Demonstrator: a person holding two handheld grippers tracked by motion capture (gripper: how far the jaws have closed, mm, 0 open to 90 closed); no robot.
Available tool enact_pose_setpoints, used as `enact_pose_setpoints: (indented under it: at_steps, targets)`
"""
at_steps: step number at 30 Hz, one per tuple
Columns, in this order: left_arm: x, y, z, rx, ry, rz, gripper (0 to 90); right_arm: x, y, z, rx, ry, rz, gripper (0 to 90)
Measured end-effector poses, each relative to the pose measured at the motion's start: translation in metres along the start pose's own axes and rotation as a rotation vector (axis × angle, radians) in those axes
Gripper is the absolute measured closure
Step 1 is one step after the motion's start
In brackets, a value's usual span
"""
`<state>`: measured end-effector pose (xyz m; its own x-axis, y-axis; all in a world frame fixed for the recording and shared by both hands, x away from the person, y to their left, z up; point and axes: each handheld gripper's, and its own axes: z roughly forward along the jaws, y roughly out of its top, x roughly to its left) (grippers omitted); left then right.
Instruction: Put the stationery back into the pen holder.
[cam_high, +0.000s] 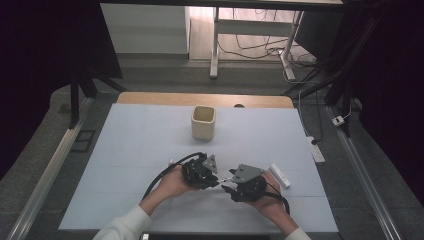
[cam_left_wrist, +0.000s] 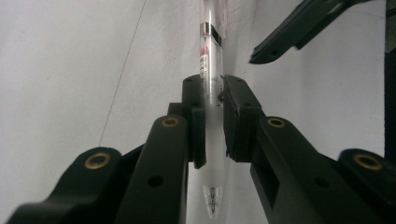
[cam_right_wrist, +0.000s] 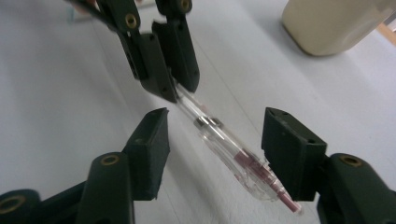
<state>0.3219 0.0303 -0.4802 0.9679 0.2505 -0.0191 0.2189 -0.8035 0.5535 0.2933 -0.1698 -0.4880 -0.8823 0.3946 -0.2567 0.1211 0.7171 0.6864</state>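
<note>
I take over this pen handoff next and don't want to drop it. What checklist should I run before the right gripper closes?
1. Left gripper clamped on the clear plastic pen with the red refill: ok.
2. Pen's capped end lies between the right gripper's jaws: ok.
3. Right jaws pressing on the pen: not ok, a gap shows on both sides.
4. Pen centred between the right jaws: not ok, it lies nearer one jaw.
5. Cream square cup upright, apart from both grippers: ok.
6. White oblong item beside the right hand, what it is: cannot tell.
</note>
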Motion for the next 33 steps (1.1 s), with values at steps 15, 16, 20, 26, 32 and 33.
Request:
enact_pose_setpoints:
  at_steps: [15,16,20,26,32,33]
  targets:
    - [-0.002,0.001,-0.006,-0.048,-0.061,0.006,79.0,0.011,-0.001,0.011,0.102,-0.012,-0.197,69.7]
    - [-0.002,0.001,-0.007,-0.052,-0.062,0.005,79.0,0.012,-0.001,0.010,0.102,-0.012,-0.204,70.4]
    - [-0.002,0.000,-0.010,-0.083,-0.058,0.000,78.4,0.012,-0.002,0.010,0.089,-0.005,-0.212,73.1]
    - [-0.001,-0.001,-0.015,-0.148,-0.020,-0.010,73.6,0.012,-0.002,0.007,0.052,0.003,-0.180,75.8]
    - [0.001,-0.004,-0.021,-0.207,0.000,-0.043,59.7,0.008,-0.004,0.005,0.040,-0.001,-0.148,76.5]
    - [0.002,-0.004,-0.023,-0.215,0.010,-0.041,58.2,0.007,-0.004,0.005,0.037,-0.003,-0.145,76.6]
